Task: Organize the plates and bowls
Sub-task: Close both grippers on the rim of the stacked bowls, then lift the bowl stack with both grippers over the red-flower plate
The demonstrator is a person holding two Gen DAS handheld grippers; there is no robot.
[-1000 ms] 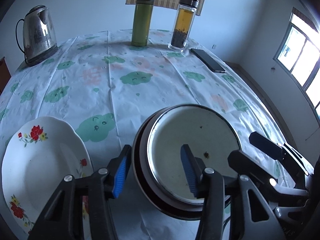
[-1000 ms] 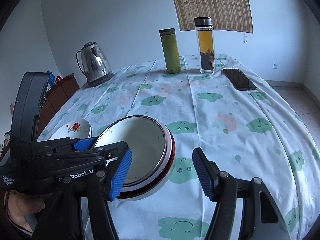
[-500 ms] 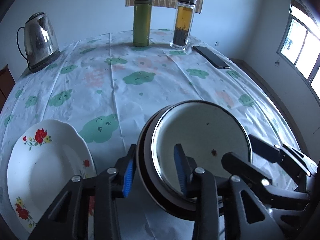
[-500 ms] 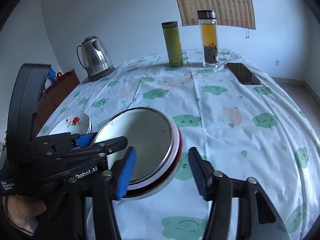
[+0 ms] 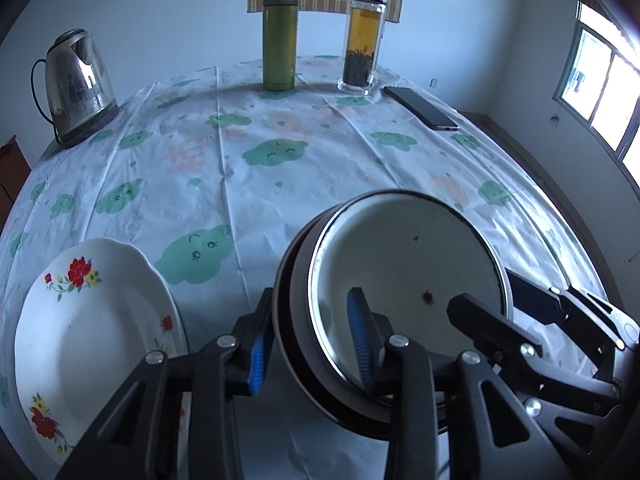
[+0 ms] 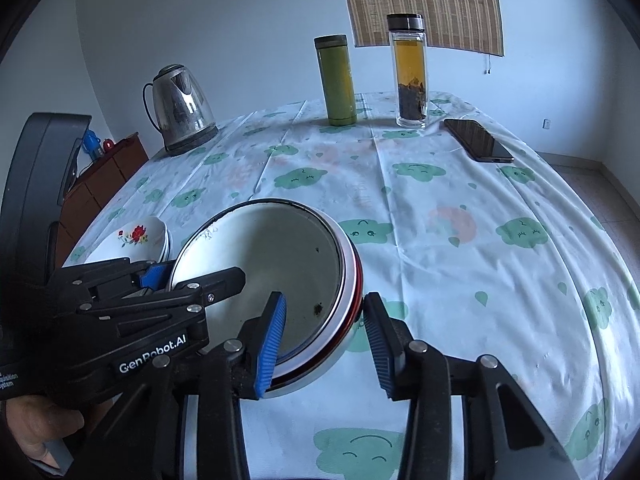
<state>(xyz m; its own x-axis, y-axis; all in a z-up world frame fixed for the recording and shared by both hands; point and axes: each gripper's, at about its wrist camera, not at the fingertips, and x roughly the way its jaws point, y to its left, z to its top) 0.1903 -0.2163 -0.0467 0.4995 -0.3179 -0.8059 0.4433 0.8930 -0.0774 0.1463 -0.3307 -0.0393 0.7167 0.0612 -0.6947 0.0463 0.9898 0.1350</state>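
A white enamel bowl (image 5: pixel 404 272) nested in a red-banded bowl sits near the table's front edge; it also shows in the right wrist view (image 6: pixel 272 268). My left gripper (image 5: pixel 310 344) straddles the stacked rims on their left side, pads close to them, one finger inside, one outside. My right gripper (image 6: pixel 324 336) straddles the rims on the near right side, still spread wider than the rims. A white flowered plate (image 5: pixel 92 332) lies left of the bowls; it also shows in the right wrist view (image 6: pixel 138 236).
A steel kettle (image 5: pixel 76 84) stands at the back left. A green flask (image 5: pixel 279 42) and a glass tea bottle (image 5: pixel 362 36) stand at the back. A black phone (image 5: pixel 420 108) lies at the back right. A cloud-print cloth (image 5: pixel 240 168) covers the table.
Both grippers have moved in onto the bowls. The left jaws have narrowed onto the rims. The right gripper's inner finger now sits inside the bowl.
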